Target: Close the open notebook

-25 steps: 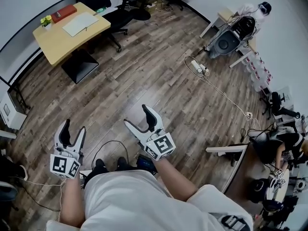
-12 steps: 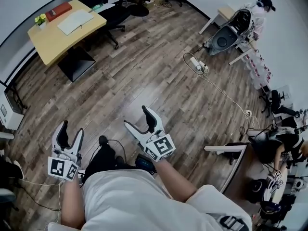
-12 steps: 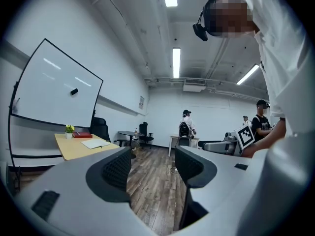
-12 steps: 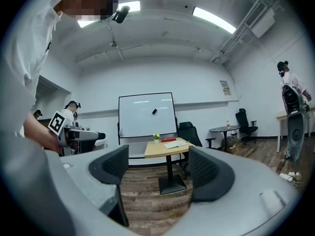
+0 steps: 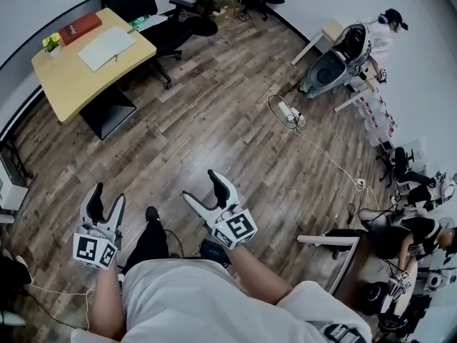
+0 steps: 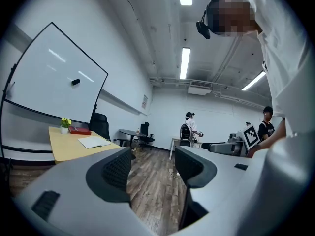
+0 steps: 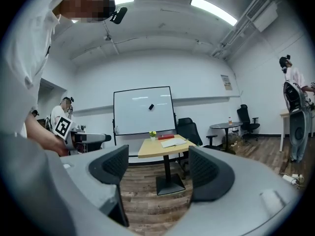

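The open notebook (image 5: pixel 107 48) is seen lying flat, pages up, on the yellow tabletop (image 5: pixel 68 84) at the far side of the room, well apart from both tongs. Near it, toward the wall, a red book (image 5: pixel 80 28) is laid, and a small potted plant (image 5: pixel 51 43) with yellow flowers is set at the tabletop's corner. A black office chair (image 5: pixel 182 26) is parked just beside the tabletop. The left tongs (image 5: pixel 108 194) are held over the wooden floor (image 5: pixel 214 113) in front of the person (image 5: pixel 193 299) in a white shirt; in the left gripper view the jaws are seen spread, with only floor showing in the gap. The right tongs (image 5: pixel 200 184) are held a little further forward and are likewise spread, nothing being pinched. In the right gripper view, the tabletop and notebook are framed between the jaws in the distance, with a whiteboard (image 7: pixel 144 109) standing behind them. A white power strip (image 5: pixel 289 111) with a trailing cable is seen lying on the floor to the right. A second person (image 5: pixel 389 21) is seen standing by a small table at the far right corner.
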